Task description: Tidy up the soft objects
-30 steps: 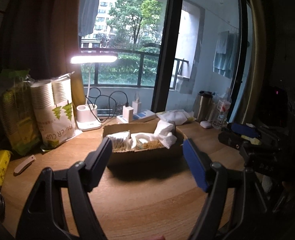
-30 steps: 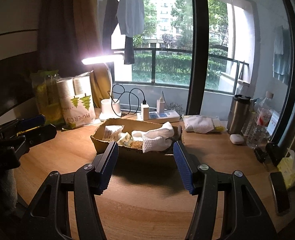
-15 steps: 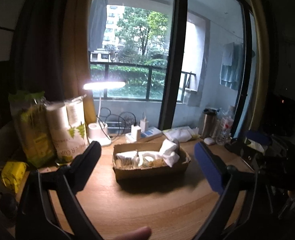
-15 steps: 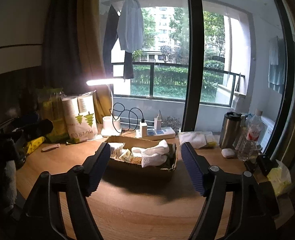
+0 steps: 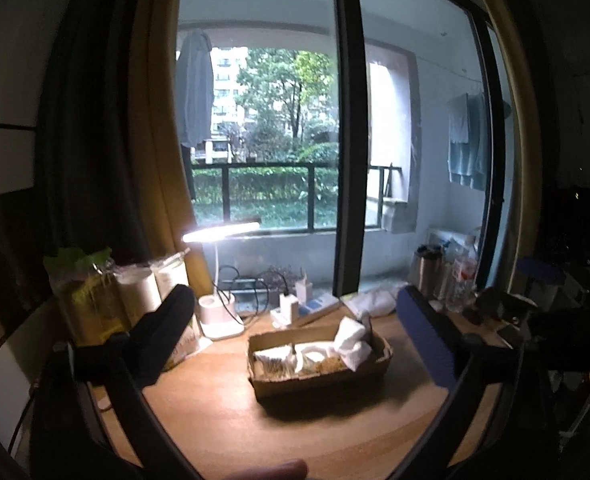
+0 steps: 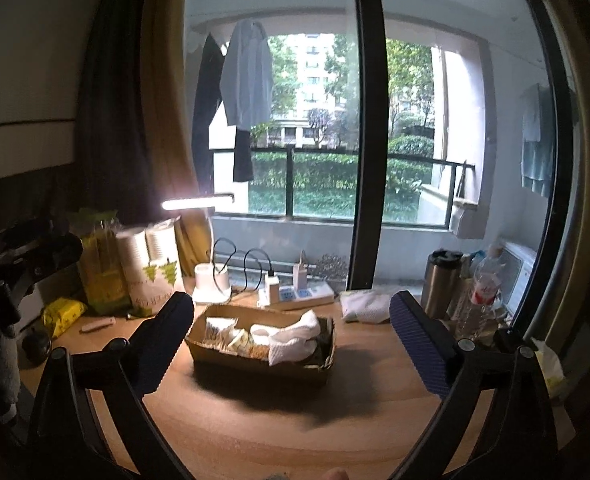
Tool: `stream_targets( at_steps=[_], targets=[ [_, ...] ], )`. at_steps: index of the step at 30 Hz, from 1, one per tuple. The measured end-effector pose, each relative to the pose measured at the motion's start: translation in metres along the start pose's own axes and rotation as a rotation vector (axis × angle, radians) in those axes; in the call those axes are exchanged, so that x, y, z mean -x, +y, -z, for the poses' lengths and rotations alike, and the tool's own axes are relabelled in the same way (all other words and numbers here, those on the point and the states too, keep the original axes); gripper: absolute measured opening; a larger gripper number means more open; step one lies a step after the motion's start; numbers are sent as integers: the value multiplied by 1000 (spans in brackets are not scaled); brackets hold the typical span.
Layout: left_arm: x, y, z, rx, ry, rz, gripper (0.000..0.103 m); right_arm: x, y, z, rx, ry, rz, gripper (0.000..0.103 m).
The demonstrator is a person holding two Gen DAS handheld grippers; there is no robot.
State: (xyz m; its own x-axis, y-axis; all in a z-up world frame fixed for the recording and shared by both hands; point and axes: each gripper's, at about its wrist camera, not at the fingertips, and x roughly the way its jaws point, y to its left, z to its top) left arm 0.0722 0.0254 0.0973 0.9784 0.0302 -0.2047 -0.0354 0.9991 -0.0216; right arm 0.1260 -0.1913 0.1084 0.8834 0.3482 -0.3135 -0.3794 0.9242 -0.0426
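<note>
Both tongs, left (image 5: 295, 336) and right (image 6: 291, 334), now higher, are opening, empty, above the basket (image 5: 319, 376).

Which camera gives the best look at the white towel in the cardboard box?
The right wrist view: the white towel lies there lit and unobstructed, draped over the cardboard box rim. The left wrist view shows the towel too, but smaller and blurrier at the box's right end.

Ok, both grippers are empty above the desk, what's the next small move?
Probably bring the right gripper, its fingers opening and empty, toward the folded white cloth lying on the desk outside the cardboard box, since the box already holds the other soft things.
</note>
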Motion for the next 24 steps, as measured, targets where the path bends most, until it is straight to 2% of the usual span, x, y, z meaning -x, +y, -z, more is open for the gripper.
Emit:
stream_targets(
  at_steps=[9,24],
  targets=[
    [-2,4,-9,3,-41,-26,102,5,-2,-8,11,-23,15,100],
    [-9,4,-5,6,-27,-41,102,7,-2,-9,14,-44,18,100]
  ],
)
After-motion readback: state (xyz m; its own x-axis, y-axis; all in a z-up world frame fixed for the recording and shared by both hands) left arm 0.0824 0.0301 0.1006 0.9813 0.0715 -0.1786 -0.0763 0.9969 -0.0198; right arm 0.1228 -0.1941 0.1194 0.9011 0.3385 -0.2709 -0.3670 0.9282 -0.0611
